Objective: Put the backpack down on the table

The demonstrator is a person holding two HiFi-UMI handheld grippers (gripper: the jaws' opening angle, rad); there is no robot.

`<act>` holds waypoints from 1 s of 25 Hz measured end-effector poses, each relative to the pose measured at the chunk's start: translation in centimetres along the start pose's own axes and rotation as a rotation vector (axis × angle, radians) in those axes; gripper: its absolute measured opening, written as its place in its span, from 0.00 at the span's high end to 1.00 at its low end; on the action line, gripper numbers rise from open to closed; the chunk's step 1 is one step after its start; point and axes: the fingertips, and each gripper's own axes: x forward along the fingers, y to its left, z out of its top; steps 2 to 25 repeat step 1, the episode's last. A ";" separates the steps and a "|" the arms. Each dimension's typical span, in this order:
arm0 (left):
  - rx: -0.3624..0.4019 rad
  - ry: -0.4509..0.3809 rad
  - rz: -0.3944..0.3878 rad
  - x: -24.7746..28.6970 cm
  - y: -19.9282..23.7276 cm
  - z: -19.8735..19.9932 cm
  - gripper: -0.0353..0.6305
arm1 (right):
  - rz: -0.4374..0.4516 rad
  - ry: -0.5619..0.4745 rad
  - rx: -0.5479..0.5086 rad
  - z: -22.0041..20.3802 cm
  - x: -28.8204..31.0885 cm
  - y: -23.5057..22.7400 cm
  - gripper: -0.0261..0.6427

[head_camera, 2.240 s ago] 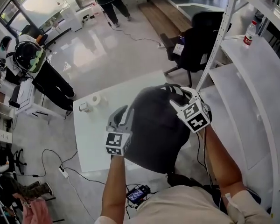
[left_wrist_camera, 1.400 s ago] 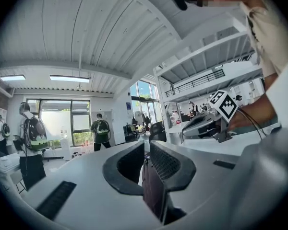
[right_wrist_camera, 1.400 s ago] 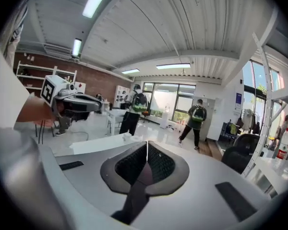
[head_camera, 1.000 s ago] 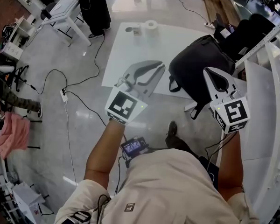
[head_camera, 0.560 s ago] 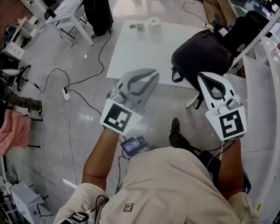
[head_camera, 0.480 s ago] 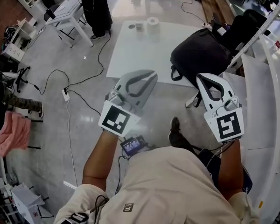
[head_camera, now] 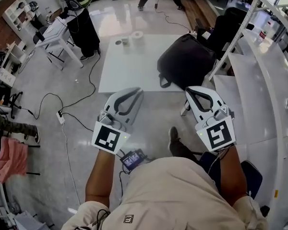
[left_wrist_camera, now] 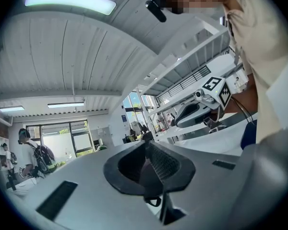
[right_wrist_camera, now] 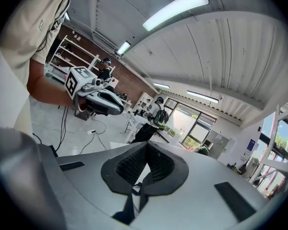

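- Backpack (head_camera: 185,61): black, lying on the right near corner of the white table (head_camera: 129,66). Its bulk covers the table's right edge, and one strap loop rests on the tabletop by the near edge.
- The far end of the table carries two tape rolls (head_camera: 137,35). The rest of the top to the left of the backpack is bare.
- A white shelving unit (head_camera: 259,75) runs along the right, its upright just beside the backpack. A black office chair (head_camera: 225,25) stands behind that corner.
- Open grey floor lies between the person and the table's near edge, with cables (head_camera: 81,87) trailing across it on the left.
- Left gripper (head_camera: 133,92): the pads are pressed together with nothing between them, as its own view shows (left_wrist_camera: 145,147). It touches nothing.
- Right gripper (head_camera: 190,91): the jaws are likewise fully together and empty in its own view (right_wrist_camera: 146,150), and clear of the backpack.
- Both forearms reach forward from the torso. The grippers are held side by side over the floor, short of the table's near edge, tips toward the table and marker cubes facing up.
- They are well apart from each other, the right one nearer the backpack.
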 end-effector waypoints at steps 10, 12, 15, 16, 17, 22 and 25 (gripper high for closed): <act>-0.004 0.004 0.003 -0.5 -0.7 0.5 0.89 | 0.005 0.001 -0.001 0.2 -0.9 0.3 0.93; -0.004 0.004 0.003 -0.5 -0.7 0.5 0.89 | 0.005 0.001 -0.001 0.2 -0.9 0.3 0.93; -0.004 0.004 0.003 -0.5 -0.7 0.5 0.89 | 0.005 0.001 -0.001 0.2 -0.9 0.3 0.93; -0.004 0.004 0.003 -0.5 -0.7 0.5 0.89 | 0.005 0.001 -0.001 0.2 -0.9 0.3 0.93; -0.004 0.004 0.003 -0.5 -0.7 0.5 0.89 | 0.005 0.001 -0.001 0.2 -0.9 0.3 0.93; -0.004 0.004 0.003 -0.5 -0.7 0.5 0.89 | 0.005 0.001 -0.001 0.2 -0.9 0.3 0.93; -0.004 0.004 0.003 -0.5 -0.7 0.5 0.89 | 0.005 0.001 -0.001 0.2 -0.9 0.3 0.93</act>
